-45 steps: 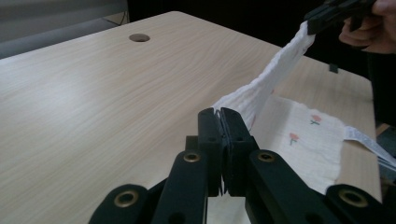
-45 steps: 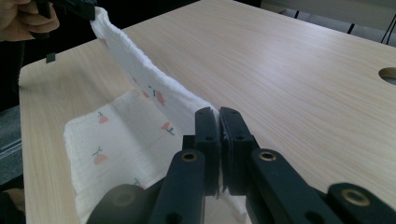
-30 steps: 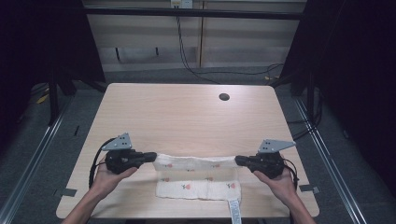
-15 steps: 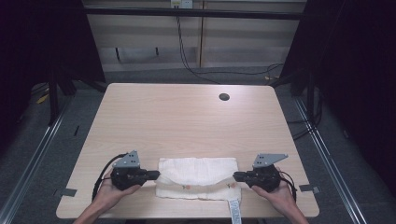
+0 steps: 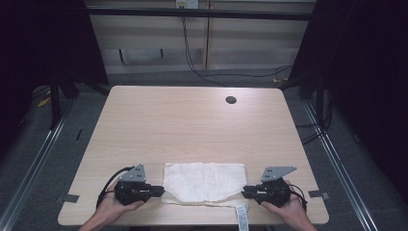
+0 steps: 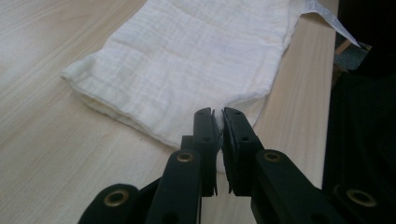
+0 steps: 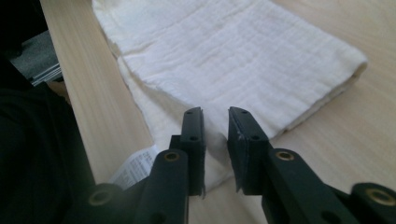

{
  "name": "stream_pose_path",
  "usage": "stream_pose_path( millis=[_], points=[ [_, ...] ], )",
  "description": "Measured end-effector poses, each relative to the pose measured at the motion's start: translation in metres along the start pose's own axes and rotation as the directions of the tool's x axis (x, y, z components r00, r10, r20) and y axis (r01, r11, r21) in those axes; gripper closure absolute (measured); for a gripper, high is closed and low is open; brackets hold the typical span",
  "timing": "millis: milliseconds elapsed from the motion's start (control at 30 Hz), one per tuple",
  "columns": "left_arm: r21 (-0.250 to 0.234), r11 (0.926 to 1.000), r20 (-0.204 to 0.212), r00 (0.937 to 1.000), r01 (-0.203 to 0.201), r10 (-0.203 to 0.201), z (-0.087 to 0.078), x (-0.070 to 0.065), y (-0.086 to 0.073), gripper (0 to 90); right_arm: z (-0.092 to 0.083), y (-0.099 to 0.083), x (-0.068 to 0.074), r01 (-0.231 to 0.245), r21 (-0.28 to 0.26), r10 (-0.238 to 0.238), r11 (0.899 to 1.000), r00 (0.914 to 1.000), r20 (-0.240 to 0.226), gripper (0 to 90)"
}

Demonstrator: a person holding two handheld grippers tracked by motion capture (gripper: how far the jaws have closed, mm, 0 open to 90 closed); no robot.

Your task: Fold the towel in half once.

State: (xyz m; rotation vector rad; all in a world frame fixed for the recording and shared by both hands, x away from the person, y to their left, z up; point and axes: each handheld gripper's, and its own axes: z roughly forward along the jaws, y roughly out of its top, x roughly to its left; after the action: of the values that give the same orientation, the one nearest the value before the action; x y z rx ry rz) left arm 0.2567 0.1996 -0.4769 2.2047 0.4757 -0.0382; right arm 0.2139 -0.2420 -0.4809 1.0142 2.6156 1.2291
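One folded white cloth [image 5: 204, 182] lies flat between both hand-held grippers at the table [image 5: 192, 125] near edge. Left hand-held gripper [image 6: 217, 122] nearly closed, pinching a cloth corner, jaws just easing apart. Right hand-held gripper [image 7: 215, 122] just opened, jaws parted, cloth edge beneath, ungripped.

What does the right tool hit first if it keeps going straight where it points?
Likely the folded white cloth: the right tool points along the table at its near edge, jaws parted, cloth just ahead. Depth there is hard to judge.
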Motion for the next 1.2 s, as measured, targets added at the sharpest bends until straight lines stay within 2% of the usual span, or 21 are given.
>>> stream_pose_path(
  millis=[67,133,167,200,233,267,300,367,467,500,600,633,667,733,800,867,933,1000,1033,1133,1200],
  points=[
    [-0.010,0.9998,0.008,0.9998,-0.018,0.018,-0.002,-0.005,0.003,84.0,-0.002,-0.003,0.004,0.001,0.013,-0.001,1.000,1.0000,-0.008,75.9],
    [-0.022,0.9996,-0.001,0.9998,-0.019,0.019,-0.004,-0.007,0.007,81.7,-0.007,-0.003,0.006,-0.012,-0.023,0.012,1.000,0.9997,-0.022,74.8],
    [-0.037,0.9992,0.000,0.9999,-0.014,0.014,-0.004,-0.006,0.008,81.9,-0.009,-0.002,0.008,-0.018,-0.038,0.017,0.999,0.9994,-0.029,73.9],
    [-0.051,0.9987,0.007,1.0000,0.000,0.000,-0.004,-0.003,0.009,80.8,-0.011,0.000,0.008,-0.013,-0.051,0.013,0.999,0.9998,-0.015,73.2],
    [-0.053,0.9985,0.012,0.9998,0.013,-0.013,-0.004,-0.001,0.010,75.7,-0.011,0.002,0.009,-0.020,-0.058,0.020,0.998,0.9998,-0.005,73.2],
    [-0.055,0.9984,0.006,0.9999,0.015,-0.015,-0.004,0.001,0.011,75.0,-0.010,0.004,0.008,-0.014,-0.061,0.014,0.998,0.9999,-0.005,73.2],
    [-0.051,0.9986,-0.022,0.9996,0.013,-0.015,-0.003,0.004,0.012,74.9,-0.008,0.005,0.009,-0.013,-0.063,0.013,0.998,0.9999,0.000,71.5],
    [-0.039,0.9992,-0.052,0.9986,0.013,-0.015,-0.001,0.008,0.016,72.3,-0.002,0.009,0.009,-0.016,-0.054,0.016,0.998,0.9999,0.006,69.5],
    [-0.041,0.9990,-0.055,0.9982,0.019,-0.021,0.001,0.014,0.025,68.6,0.010,0.016,0.011,0.003,-0.025,-0.003,1.000,1.0000,0.008,66.1],
    [-0.036,0.9993,-0.079,0.9968,0.013,-0.016,0.004,0.016,0.028,68.7,0.014,0.017,0.011,0.009,-0.021,-0.009,1.000,1.0000,0.005,66.1],
    [0.001,0.9998,-0.074,0.9970,0.021,-0.021,0.017,0.026,0.031,69.8,0.025,0.022,0.011,0.018,0.004,-0.018,1.000,0.9998,-0.005,63.6],
    [0.033,0.9993,-0.076,0.9970,0.019,-0.016,0.022,0.028,0.031,69.7,0.028,0.024,0.012,0.019,0.013,-0.019,1.000,0.9998,-0.008,62.1],
    [0.046,0.9988,-0.082,0.9965,0.017,-0.014,0.027,0.030,0.030,69.3,0.031,0.026,0.013,0.028,0.034,-0.028,0.999,0.9996,-0.003,60.1],
    [0.073,0.9973,-0.093,0.9957,0.008,-0.001,0.034,0.030,0.030,67.7,0.035,0.030,0.015,0.014,0.056,-0.013,0.998,0.9998,-0.016,57.9],
    [0.090,0.9960,-0.111,0.9938,-0.001,0.011,0.038,0.027,0.026,66.3,0.038,0.032,0.020,0.041,0.038,-0.040,0.998,0.9991,-0.016,57.6],
    [0.111,0.9938,-0.099,0.9950,0.003,0.008,0.042,0.026,0.022,65.5,0.043,0.031,0.024,0.058,0.062,-0.056,0.996,0.9981,-0.026,55.6],
    [0.102,0.9947,-0.094,0.9956,0.000,0.010,0.044,0.027,0.021,68.6,0.047,0.028,0.026,0.070,0.091,-0.067,0.993,0.9970,-0.039,54.4],
    [0.109,0.9939,-0.094,0.9952,-0.016,0.026,0.046,0.025,0.021,77.0,0.051,0.024,0.029,0.084,0.102,-0.082,0.991,0.9963,-0.026,53.3],
    [0.101,0.9947,-0.071,0.9972,-0.017,0.025,0.047,0.025,0.021,84.2,0.051,0.024,0.030,0.100,0.099,-0.098,0.990,0.9950,-0.019,54.3],
    [0.104,0.9946,-0.074,0.9972,-0.002,0.010,0.047,0.025,0.021,86.3,0.050,0.021,0.034,0.134,0.096,-0.137,0.986,0.9904,0.021,59.5],
    [0.099,0.9950,-0.076,0.9971,0.008,-0.001,0.047,0.025,0.021,86.6,0.049,0.020,0.035,0.141,0.101,-0.147,0.985,0.9882,0.045,68.1]
  ],
)
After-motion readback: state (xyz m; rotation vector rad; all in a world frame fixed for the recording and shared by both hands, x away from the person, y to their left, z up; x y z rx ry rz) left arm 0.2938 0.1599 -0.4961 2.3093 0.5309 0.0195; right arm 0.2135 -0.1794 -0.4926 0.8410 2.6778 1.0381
